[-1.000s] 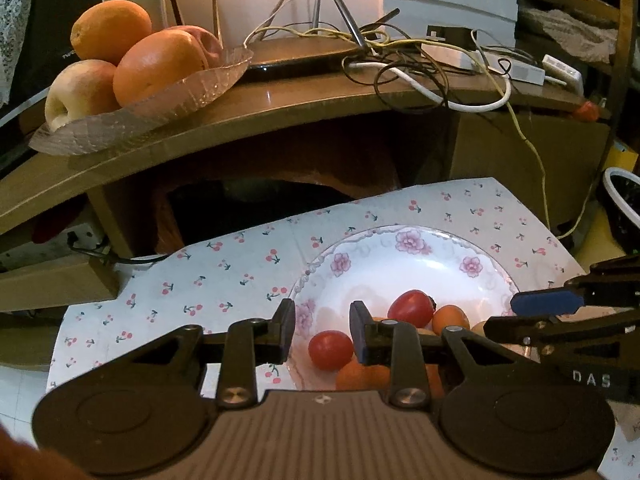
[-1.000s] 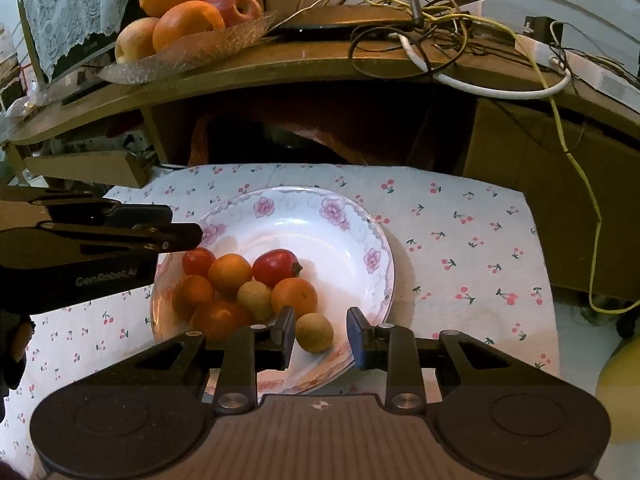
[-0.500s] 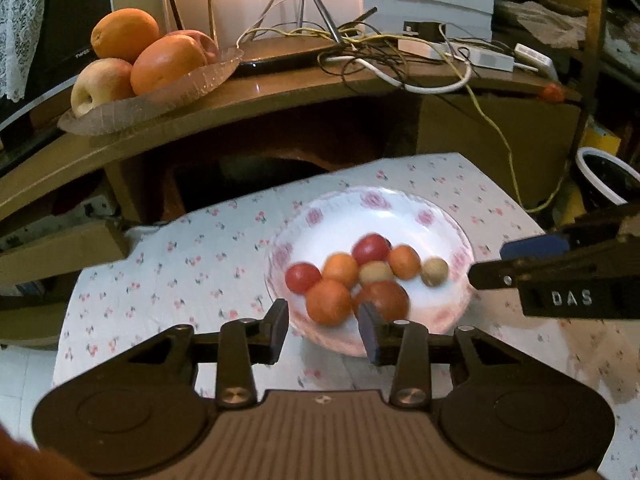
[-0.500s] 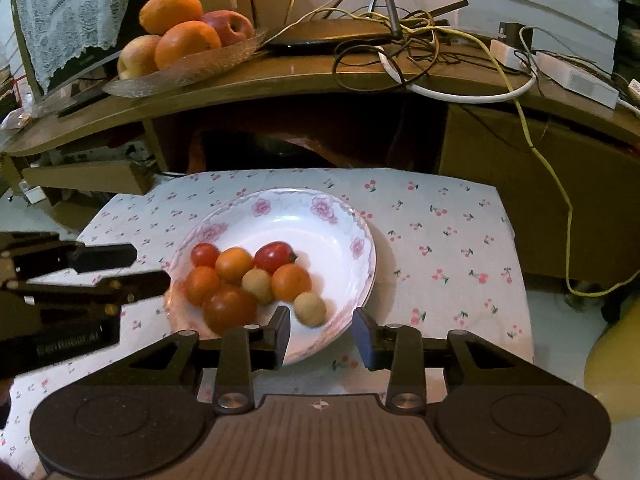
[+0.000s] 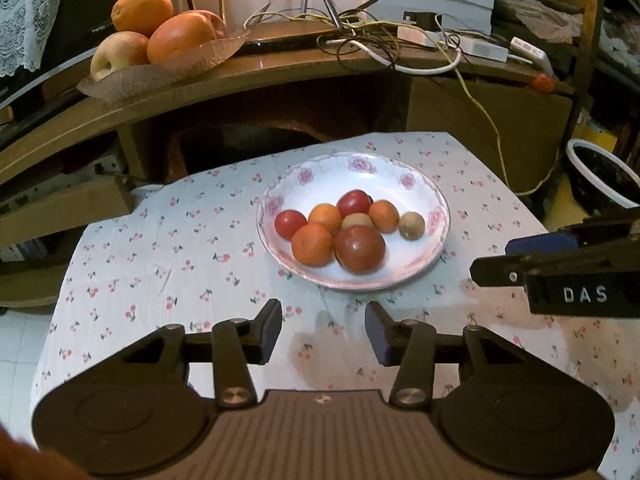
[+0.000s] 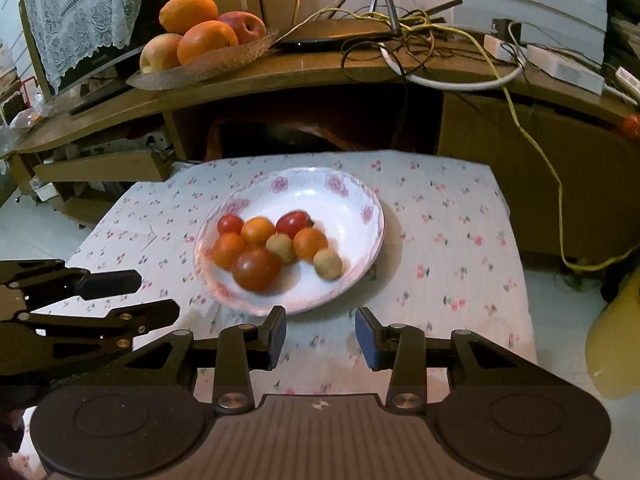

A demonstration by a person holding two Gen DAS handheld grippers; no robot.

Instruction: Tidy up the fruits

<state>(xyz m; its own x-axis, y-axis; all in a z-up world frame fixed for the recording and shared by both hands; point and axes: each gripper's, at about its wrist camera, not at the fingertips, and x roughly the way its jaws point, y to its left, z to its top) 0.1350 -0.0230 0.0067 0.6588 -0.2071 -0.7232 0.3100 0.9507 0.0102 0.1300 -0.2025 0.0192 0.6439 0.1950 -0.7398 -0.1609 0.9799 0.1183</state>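
Counting the small fruits (image 5: 338, 232) on the flowered plate (image 5: 416, 270) gave eight: one large dark-red tomato (image 5: 359, 249), two small red ones, three orange ones and two pale tan ones, all bunched toward the plate's near-left part. One plate lay on the cherry-print cloth (image 5: 160, 264). On the wooden shelf (image 5: 280, 76) behind stood one glass dish (image 5: 200, 60) with four big fruits, two oranges and two apples.

Both tools hung short of the plate, with bare cloth beneath them. The left gripper (image 5: 323, 330) had its jaws apart, having just been opening, with nothing between them; the plate's near rim lay just beyond its tips, slightly to the right. The right gripper (image 6: 320, 332) also stood parted and empty, its jaws having widened over the last moment, and the plate's near rim sat just ahead of its left finger.

Only the left wrist view showed a dark white-rimmed bowl (image 5: 604, 172) at the far right, and the right gripper from the side with white lettering. Only the right wrist view showed a lace cloth (image 6: 86, 16) over a screen, a yellow object (image 6: 616, 344) at the right edge, and the left gripper from the side at lower left.
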